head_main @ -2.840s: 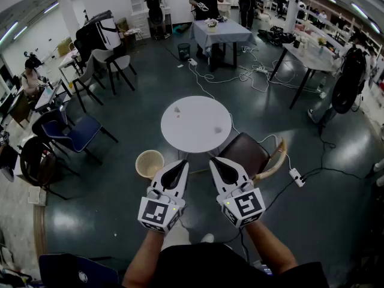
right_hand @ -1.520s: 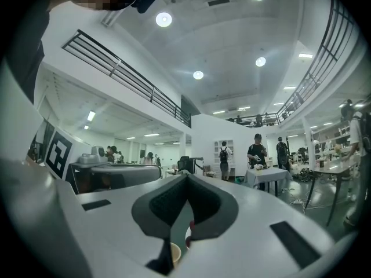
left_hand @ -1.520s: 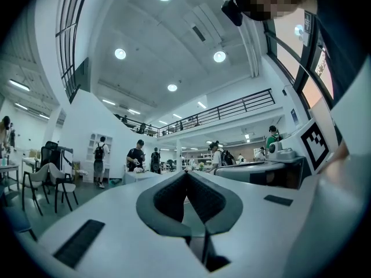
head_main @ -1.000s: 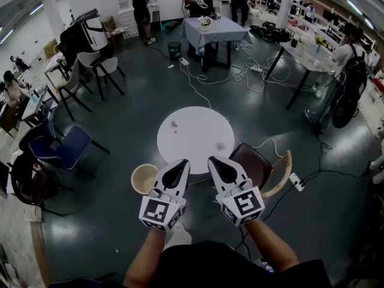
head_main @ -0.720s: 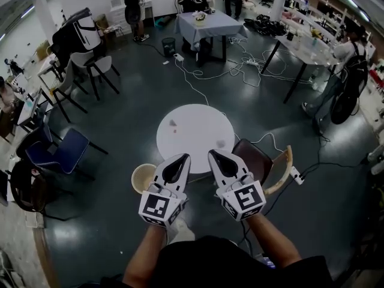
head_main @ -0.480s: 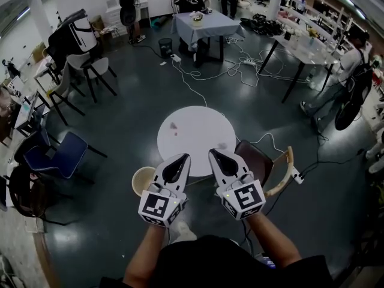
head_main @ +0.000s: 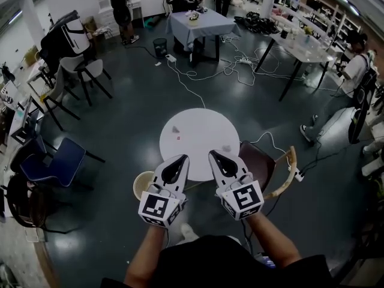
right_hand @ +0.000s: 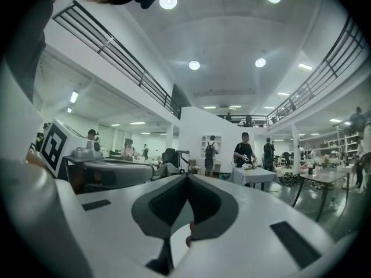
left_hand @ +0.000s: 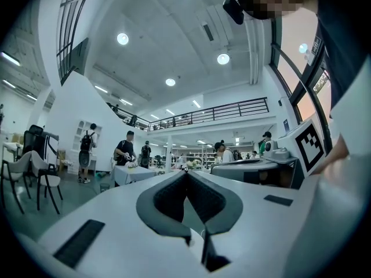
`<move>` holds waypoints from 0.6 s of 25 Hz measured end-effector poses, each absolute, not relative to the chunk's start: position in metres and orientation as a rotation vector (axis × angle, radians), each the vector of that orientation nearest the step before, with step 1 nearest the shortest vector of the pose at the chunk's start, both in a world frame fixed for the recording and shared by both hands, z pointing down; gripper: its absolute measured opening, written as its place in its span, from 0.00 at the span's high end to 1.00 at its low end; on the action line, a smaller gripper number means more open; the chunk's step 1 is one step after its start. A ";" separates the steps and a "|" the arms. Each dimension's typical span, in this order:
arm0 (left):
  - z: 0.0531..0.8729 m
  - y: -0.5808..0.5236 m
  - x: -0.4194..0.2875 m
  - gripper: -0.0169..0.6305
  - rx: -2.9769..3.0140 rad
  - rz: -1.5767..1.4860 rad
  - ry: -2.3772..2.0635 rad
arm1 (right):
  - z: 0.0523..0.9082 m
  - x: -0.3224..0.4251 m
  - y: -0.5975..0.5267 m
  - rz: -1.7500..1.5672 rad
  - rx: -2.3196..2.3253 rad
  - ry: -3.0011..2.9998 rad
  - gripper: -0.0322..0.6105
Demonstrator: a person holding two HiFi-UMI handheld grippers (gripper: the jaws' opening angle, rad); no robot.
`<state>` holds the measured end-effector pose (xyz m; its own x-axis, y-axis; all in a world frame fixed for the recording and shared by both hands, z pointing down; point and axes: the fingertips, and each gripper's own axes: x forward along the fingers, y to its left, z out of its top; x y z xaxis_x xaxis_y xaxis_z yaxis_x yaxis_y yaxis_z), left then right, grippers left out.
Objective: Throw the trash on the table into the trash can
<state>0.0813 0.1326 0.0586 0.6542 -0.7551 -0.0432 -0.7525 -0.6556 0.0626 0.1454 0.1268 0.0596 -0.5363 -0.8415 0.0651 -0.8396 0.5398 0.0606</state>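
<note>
A white round table [head_main: 201, 122] stands just ahead of me. On it lie a small grey scrap [head_main: 175, 129], a tiny red scrap [head_main: 178, 138] and another grey scrap [head_main: 227, 149] near its right edge. A beige trash can [head_main: 141, 182] stands on the floor at the table's near left, partly hidden by my left gripper [head_main: 183, 158]. My right gripper [head_main: 213, 154] is held beside the left one. Both point level toward the table's near edge, short of the scraps. In the gripper views the left gripper [left_hand: 186, 172] and right gripper [right_hand: 186, 175] have their jaws together with nothing between them.
A brown chair [head_main: 259, 164] stands against the table's right side, with a power strip [head_main: 295, 174] and cables on the floor behind it. A blue chair [head_main: 51, 164] is at the left. Other tables, chairs and people fill the far room.
The table and trash can have drawn nearer to the grippers, and the can now sits partly behind the left one. Both grippers keep the same shut, side-by-side pose.
</note>
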 end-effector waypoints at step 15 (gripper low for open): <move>0.092 0.093 0.031 0.95 2.800 -0.077 -1.248 | 0.089 0.112 0.078 -0.020 1.521 -2.592 0.92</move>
<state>0.0305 0.0925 0.0917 0.6682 -0.7438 -0.0153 -0.7401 -0.6667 0.0888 0.1123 0.0777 0.0892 -0.4811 -0.8697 0.1102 -0.8679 0.4903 0.0802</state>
